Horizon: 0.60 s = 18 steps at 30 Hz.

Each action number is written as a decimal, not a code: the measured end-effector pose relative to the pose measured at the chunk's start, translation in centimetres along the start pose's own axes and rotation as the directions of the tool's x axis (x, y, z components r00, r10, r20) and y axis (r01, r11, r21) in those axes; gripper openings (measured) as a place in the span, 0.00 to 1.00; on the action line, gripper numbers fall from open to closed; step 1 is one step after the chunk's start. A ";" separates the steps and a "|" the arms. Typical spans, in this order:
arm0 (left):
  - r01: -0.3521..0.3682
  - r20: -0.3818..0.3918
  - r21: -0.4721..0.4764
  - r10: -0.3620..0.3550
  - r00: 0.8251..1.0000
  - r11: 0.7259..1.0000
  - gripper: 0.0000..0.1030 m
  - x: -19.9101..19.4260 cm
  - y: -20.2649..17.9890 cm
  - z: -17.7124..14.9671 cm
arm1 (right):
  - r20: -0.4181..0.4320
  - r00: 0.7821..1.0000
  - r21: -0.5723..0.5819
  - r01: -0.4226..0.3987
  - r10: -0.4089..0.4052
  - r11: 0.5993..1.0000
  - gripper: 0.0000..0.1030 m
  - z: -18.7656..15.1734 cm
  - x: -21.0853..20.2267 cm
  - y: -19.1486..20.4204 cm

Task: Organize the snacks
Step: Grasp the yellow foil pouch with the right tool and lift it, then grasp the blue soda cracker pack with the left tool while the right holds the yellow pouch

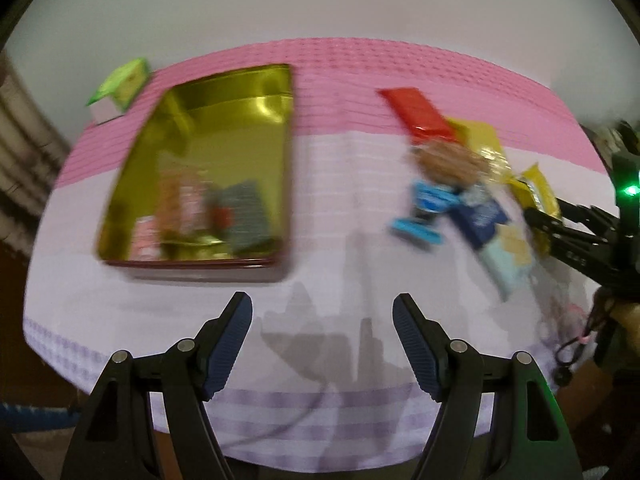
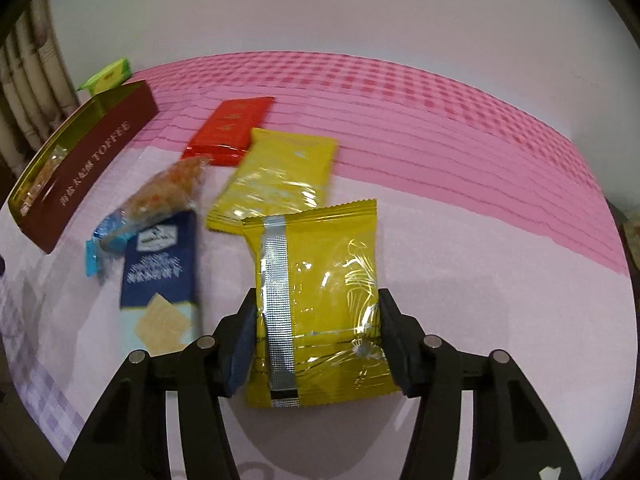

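The right gripper [image 2: 316,340] was clamped on a yellow packet [image 2: 318,304], one pad against each side edge, holding it just above the checked tablecloth [image 2: 460,152]. The left gripper [image 1: 322,344] hung empty, fingers spread wide, over bare cloth in front of the toffee tin [image 1: 200,176].

By the look of it, the step in hand was the pick-up of one snack from the loose pile. The next move would call for carrying the packet across to the open tin and laying it flat among what was already inside, without brushing the pile on the way.

The right wrist view showed the grip and the tin's lettered side wall, along with a second yellow packet [image 2: 280,176], a red packet [image 2: 232,128], a dark blue packet [image 2: 160,272] and a clear-wrapped snack [image 2: 160,196] left on the cloth. Only the left wrist view looked down into the tin, where a few wrapped items lay at the near end, too blurred to name. A green box [image 1: 120,84] stood just beyond the tin's far corner.
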<state>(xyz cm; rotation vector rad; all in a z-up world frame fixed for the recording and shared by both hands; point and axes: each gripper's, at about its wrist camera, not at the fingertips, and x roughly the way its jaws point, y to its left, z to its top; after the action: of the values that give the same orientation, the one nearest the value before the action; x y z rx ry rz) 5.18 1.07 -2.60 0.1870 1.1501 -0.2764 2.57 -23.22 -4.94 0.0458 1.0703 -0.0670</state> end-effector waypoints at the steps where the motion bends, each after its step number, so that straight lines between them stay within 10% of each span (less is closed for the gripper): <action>1: 0.019 -0.009 0.002 -0.019 1.000 1.000 0.71 0.1 -0.7 0.2 | -0.001 1.000 0.009 0.009 -0.009 1.000 0.50 -0.2 -0.2 -0.5; 18: 0.157 -0.112 -0.137 -0.172 0.979 0.978 0.71 4.2 -10.8 4.3 | 0.021 0.999 0.057 0.033 -0.034 0.998 0.51 -2.4 -1.3 -3.8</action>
<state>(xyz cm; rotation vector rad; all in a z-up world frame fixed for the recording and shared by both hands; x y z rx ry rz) 7.15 -10.93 -4.82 -0.0047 1.3039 -0.3403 -0.39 -26.76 -4.98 0.0781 1.0472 -0.1283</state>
